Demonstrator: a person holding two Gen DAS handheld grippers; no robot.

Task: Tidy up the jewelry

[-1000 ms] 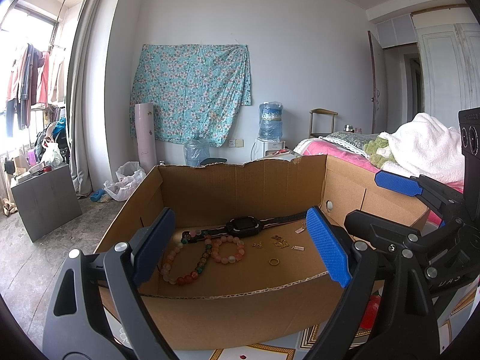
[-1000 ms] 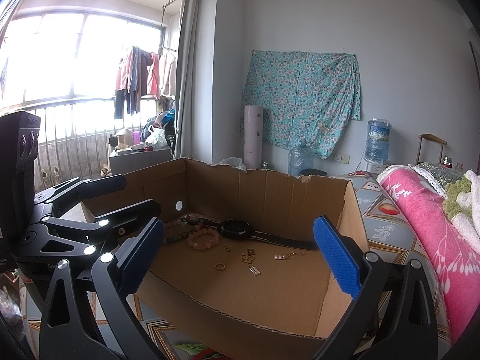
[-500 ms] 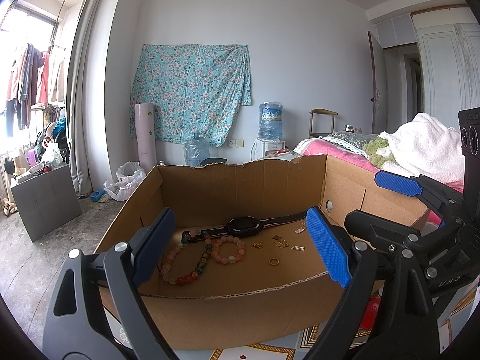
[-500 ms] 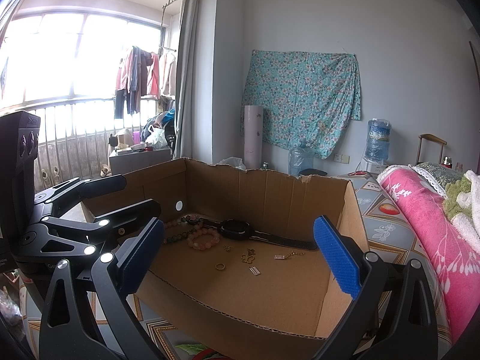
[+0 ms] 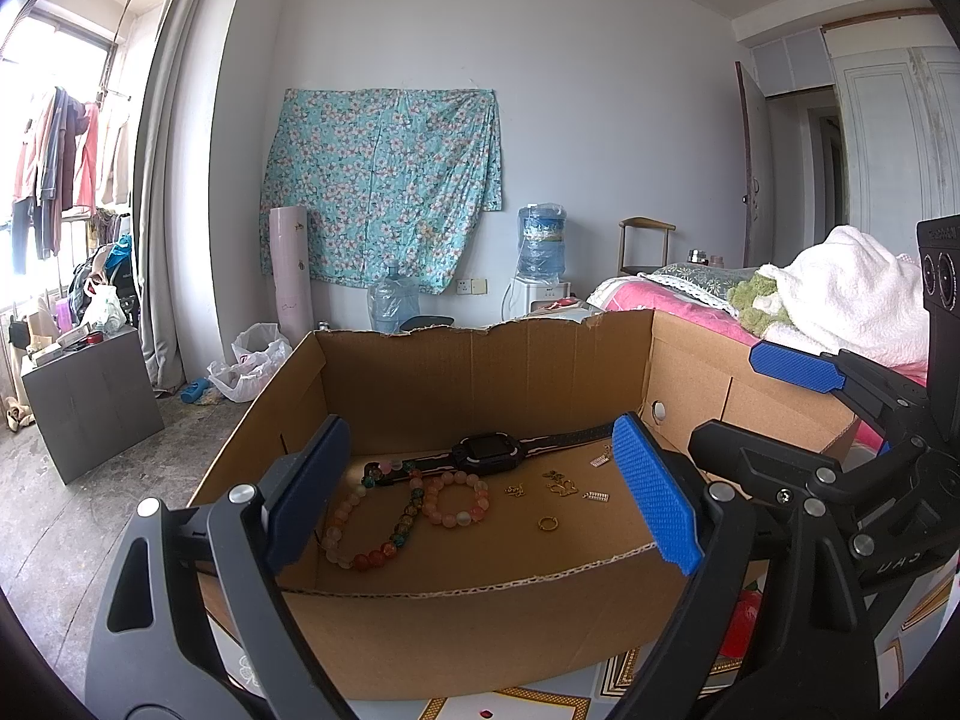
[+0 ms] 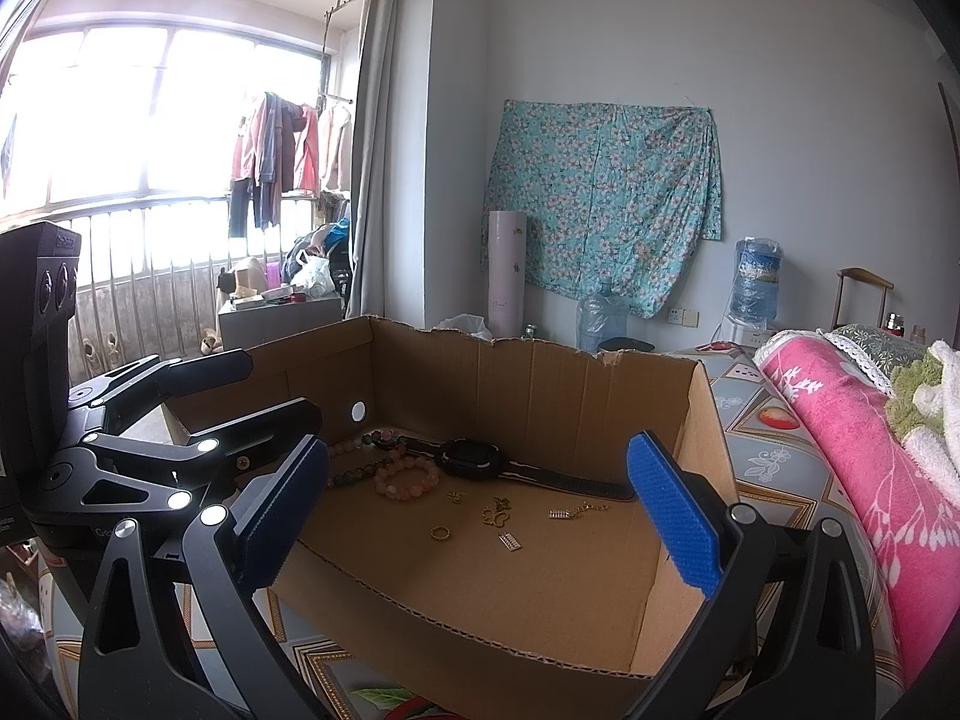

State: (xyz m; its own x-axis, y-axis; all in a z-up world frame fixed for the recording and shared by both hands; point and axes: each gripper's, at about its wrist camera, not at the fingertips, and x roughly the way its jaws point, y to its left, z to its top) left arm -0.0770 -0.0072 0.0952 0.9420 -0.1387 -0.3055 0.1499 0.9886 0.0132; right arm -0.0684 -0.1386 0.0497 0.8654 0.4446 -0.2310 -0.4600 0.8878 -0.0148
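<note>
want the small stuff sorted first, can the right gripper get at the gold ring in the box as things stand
Probably yes. The right gripper is open and empty, the cardboard box has no lid, and the gold ring lies alone on its floor. Only the low front wall needs clearing.

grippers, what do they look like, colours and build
Both are the same build: the left gripper and right gripper have black plastic frames with triangular cut-outs and silver screw heads, and two flat fingers faced with blue textured pads. Each carries a black camera box with round lenses. No hands, sleeves or cables show.
</note>
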